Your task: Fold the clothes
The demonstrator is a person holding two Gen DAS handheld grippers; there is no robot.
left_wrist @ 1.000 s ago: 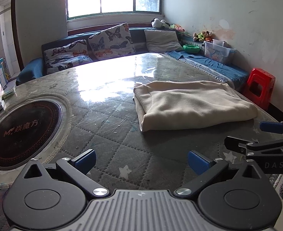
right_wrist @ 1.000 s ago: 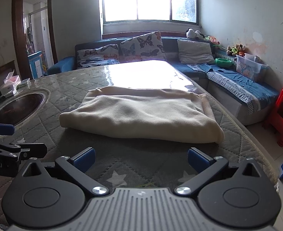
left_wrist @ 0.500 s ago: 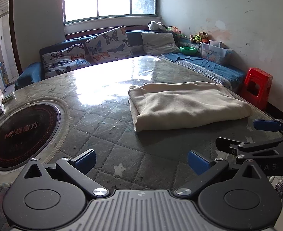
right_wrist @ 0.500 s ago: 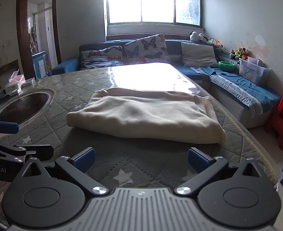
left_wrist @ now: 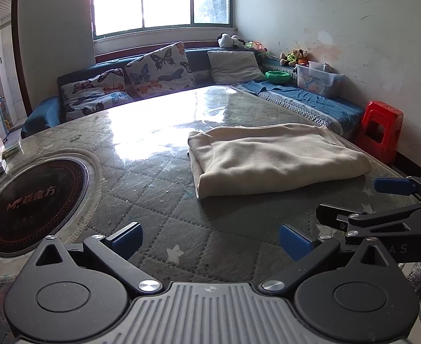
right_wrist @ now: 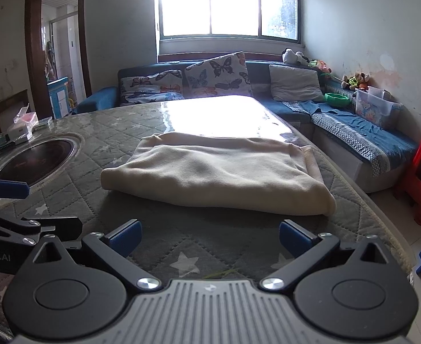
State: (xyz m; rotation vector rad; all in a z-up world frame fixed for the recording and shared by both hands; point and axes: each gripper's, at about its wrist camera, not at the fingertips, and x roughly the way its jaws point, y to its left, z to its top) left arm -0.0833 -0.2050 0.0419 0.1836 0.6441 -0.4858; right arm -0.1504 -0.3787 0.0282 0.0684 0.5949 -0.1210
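Observation:
A cream garment (left_wrist: 270, 156) lies folded into a flat rectangle on the quilted table top (left_wrist: 158, 195); it also shows in the right wrist view (right_wrist: 216, 175). My left gripper (left_wrist: 210, 240) is open and empty, held back from the garment's near left corner. My right gripper (right_wrist: 209, 236) is open and empty, just short of the garment's near edge. The right gripper shows at the right of the left wrist view (left_wrist: 382, 200), and the left gripper's blue fingertip (right_wrist: 7, 189) at the left of the right wrist view.
A round black cooktop (left_wrist: 32, 200) is set into the table at the left. Small boxes (right_wrist: 21, 130) stand at the far left edge. A blue sofa with cushions (left_wrist: 158, 71) wraps the far side. A red stool (left_wrist: 381, 132) stands on the floor at the right.
Both grippers have drawn back and risen a little from the folded garment, which looks smaller and farther now. The garment has not moved. Both jaws stay open.

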